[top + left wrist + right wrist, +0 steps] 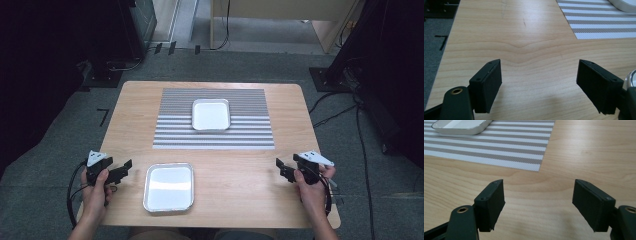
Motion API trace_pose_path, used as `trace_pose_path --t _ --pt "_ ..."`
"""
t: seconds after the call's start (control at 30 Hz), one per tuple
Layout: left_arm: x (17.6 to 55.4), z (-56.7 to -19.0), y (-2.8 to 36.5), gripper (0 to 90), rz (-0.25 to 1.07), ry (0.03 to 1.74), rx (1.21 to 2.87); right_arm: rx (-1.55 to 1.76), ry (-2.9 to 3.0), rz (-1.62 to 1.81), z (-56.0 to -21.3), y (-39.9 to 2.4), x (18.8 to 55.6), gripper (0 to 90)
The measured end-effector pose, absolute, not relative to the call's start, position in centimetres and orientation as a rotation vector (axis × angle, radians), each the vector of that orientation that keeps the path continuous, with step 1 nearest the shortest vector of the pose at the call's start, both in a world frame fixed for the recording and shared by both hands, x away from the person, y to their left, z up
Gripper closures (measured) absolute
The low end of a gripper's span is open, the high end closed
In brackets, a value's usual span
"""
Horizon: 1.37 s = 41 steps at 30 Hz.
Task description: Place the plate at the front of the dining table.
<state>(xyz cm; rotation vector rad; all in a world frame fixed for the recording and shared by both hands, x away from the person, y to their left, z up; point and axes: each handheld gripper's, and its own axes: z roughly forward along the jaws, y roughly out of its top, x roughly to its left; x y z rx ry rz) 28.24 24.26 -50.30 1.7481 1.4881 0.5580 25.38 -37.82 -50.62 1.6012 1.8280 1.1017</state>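
Note:
Two shallow metal trays rest on the wooden table point(240, 175). One tray point(211, 114) sits on the striped placemat point(214, 135) in the middle; its corner also shows in the right gripper view point(461, 126). The other tray point(169, 186) lies near the front edge, left of centre. My left gripper point(125, 169) hovers at the table's front left, just left of the near tray, open with bare wood between its pads point(486, 86). At the front right my right gripper point(283, 168) is open too, nothing between its pads point(491, 203).
The placemat's near corner lies ahead of both grippers point(604, 25) point(499, 147). Grey carpet with cables point(365, 150) and dark stands surrounds the table. A bright rim of the near tray point(630, 78) shows beside the left gripper's right jaw.

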Motion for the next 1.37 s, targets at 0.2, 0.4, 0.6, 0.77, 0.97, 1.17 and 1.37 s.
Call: trace_pose_path --t 0.2,0.4,0.6,0.77,0.97,1.17,1.37 --pt "27.4 -50.7 24.9 20.3 0.57 1.498 1.785 1.618 1.82 1.077 -51.0 -39.4 23.7 25.8" --pt "26.6 -51.0 25.3 20.3 0.632 1.51 1.829 1.626 1.81 1.06 -51.1 -40.4 22.5 25.9" --pt "25.8 -51.4 25.9 20.0 0.644 1.514 1.857 1.652 1.804 1.029 -51.5 -41.5 21.3 26.2" --pt "25.3 -51.5 26.2 19.8 0.661 1.507 1.881 1.663 1.804 1.003 -51.9 -42.0 20.4 26.3" --pt "25.0 -51.6 26.4 19.5 0.661 1.496 1.897 1.671 1.822 0.953 -52.3 -42.0 19.9 26.4" --pt "24.8 -51.7 26.1 19.1 0.691 1.487 1.897 1.642 1.844 0.861 -52.4 -41.2 19.8 27.5" --pt "24.9 -51.8 26.3 18.7 0.663 1.5 1.884 1.64 1.845 0.86 -52.4 -41.2 19.8 27.4"
